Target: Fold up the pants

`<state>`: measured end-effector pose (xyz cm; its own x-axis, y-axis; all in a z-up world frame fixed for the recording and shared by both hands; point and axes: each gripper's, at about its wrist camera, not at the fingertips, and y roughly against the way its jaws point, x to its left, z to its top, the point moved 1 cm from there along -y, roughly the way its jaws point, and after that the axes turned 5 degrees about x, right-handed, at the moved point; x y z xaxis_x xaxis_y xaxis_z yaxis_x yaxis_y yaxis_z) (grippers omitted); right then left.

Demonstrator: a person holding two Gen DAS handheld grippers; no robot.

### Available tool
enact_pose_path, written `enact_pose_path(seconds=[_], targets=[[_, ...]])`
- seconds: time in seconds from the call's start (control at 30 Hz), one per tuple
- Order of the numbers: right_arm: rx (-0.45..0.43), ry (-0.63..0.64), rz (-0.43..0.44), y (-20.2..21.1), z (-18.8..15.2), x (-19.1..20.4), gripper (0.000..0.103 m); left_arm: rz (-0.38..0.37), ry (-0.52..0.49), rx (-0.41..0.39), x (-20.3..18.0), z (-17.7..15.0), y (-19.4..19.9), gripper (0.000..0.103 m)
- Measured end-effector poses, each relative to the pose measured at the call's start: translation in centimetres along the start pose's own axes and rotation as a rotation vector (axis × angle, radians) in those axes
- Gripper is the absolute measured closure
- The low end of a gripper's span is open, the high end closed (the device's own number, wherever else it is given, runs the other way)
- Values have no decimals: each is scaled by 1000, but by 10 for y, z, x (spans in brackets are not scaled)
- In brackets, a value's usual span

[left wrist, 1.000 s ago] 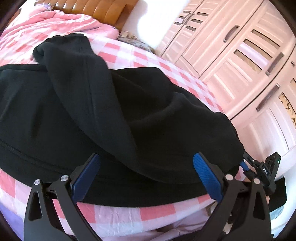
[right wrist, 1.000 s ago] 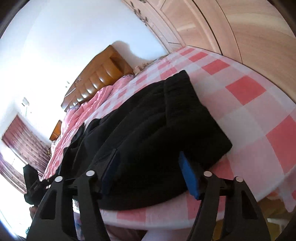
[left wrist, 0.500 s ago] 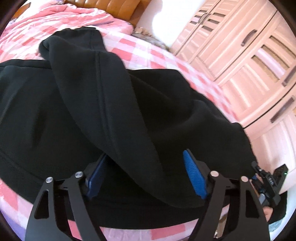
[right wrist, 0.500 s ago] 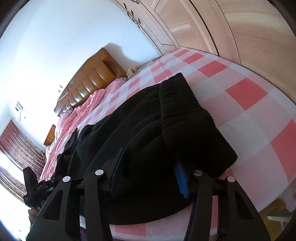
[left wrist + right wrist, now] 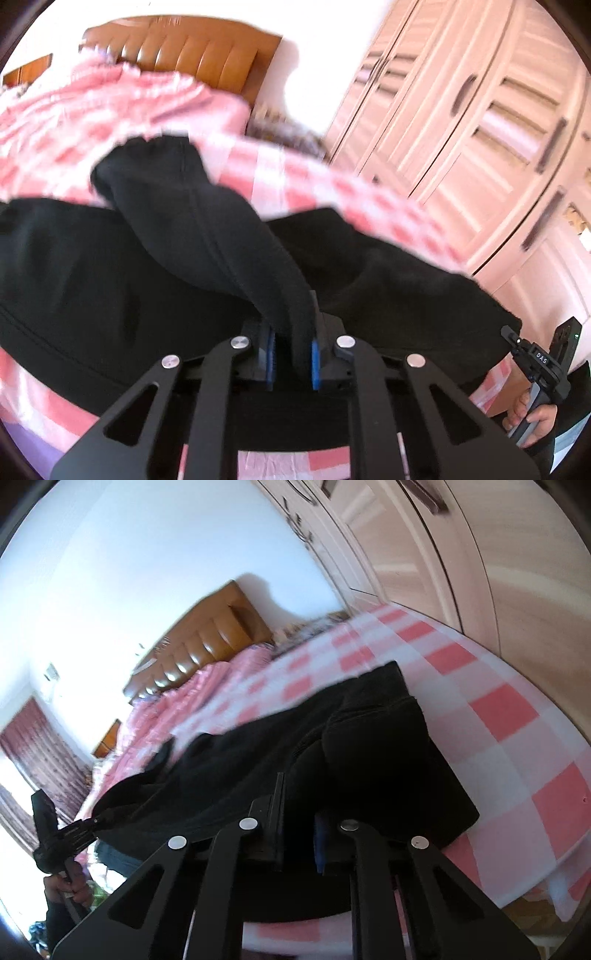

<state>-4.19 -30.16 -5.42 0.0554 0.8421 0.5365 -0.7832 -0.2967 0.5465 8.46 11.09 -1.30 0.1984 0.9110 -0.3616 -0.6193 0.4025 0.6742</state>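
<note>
Black pants [image 5: 110, 277] lie spread across the near edge of a pink and white checked bed [image 5: 280, 177]. One leg is folded over the rest and runs away toward the headboard. My left gripper [image 5: 291, 354] is shut on the near edge of that folded leg and lifts it a little. In the right wrist view the pants [image 5: 369, 746] lie bunched at the bed's corner. My right gripper [image 5: 299, 845] is shut on the pants' near edge; the cloth hides most of its blue pads. The right gripper also shows at the lower right of the left wrist view [image 5: 535, 362].
A brown padded headboard [image 5: 199, 48] and a pink quilt [image 5: 92, 99] are at the far end of the bed. Pale wardrobe doors [image 5: 480, 122] stand along the right side. The checked sheet [image 5: 498, 709] runs to the bed edge on the right.
Both grippers went from wide open around the pants' near edge to shut on the cloth. Both views have tilted upward and the cloth edge is lifting.
</note>
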Motion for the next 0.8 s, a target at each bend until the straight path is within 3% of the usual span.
enact_pose_path(seconds=[0.1,0.27,0.5,0.8], targets=[[32,15,17,7,-7,0,89,17,-35,3,-1,-8,12,90],[142,-60,-36,-16,-40,-32,90,61,-6,173,22,-52,-38,89],[90,-3,-18,0,-28,-17,90,59,-45,95,15,-51,-15,89],[122,14,-73,-12,-43,-30,89,80,-56,141,19,-59,-33,85]])
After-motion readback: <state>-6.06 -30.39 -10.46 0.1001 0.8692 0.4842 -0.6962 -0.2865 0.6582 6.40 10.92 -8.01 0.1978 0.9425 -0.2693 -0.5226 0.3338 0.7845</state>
